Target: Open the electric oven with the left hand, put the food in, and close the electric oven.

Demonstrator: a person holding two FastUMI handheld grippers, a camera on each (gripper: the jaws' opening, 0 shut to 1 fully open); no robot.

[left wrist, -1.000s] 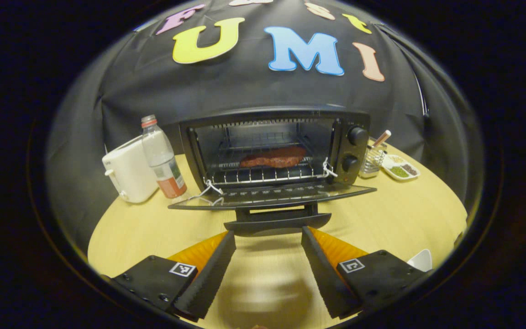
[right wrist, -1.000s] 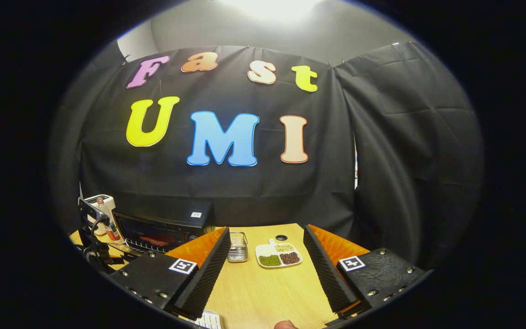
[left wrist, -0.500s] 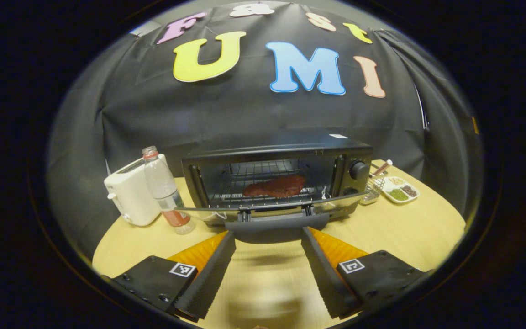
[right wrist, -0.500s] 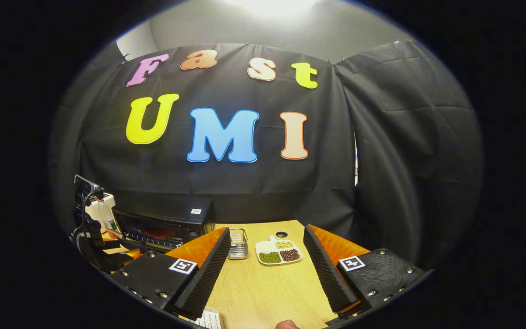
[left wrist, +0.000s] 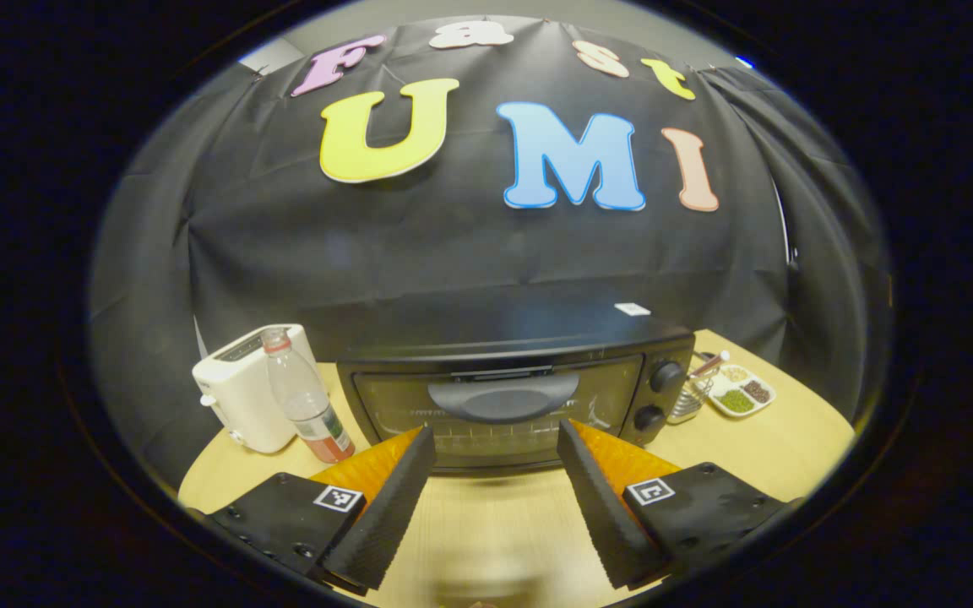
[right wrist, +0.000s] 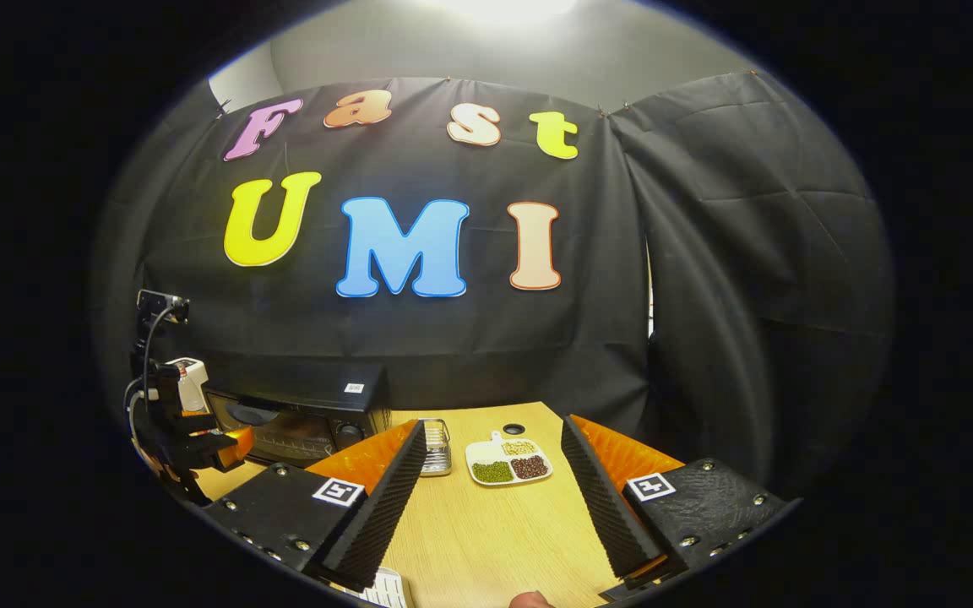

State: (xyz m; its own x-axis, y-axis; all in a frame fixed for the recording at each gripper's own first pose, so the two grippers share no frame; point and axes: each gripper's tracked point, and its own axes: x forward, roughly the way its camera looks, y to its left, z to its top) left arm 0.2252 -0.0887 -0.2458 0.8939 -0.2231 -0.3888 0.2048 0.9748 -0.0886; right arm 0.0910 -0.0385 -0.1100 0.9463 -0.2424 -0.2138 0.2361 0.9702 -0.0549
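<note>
The black metal electric oven (left wrist: pixel 503 397) with its glass door up is sitting in the lower middle of the left gripper view, so the left gripper (left wrist: pixel 491 490), spread wide and holding nothing, is needing only a soft last push on the curved dark handle (left wrist: pixel 503 397), while the right gripper (right wrist: pixel 493 498), also spread and empty, is waiting over the light wooden table (right wrist: pixel 503 532) near a white dish of beans (right wrist: pixel 508 463) below the black cloth wall (right wrist: pixel 706 295).
</note>
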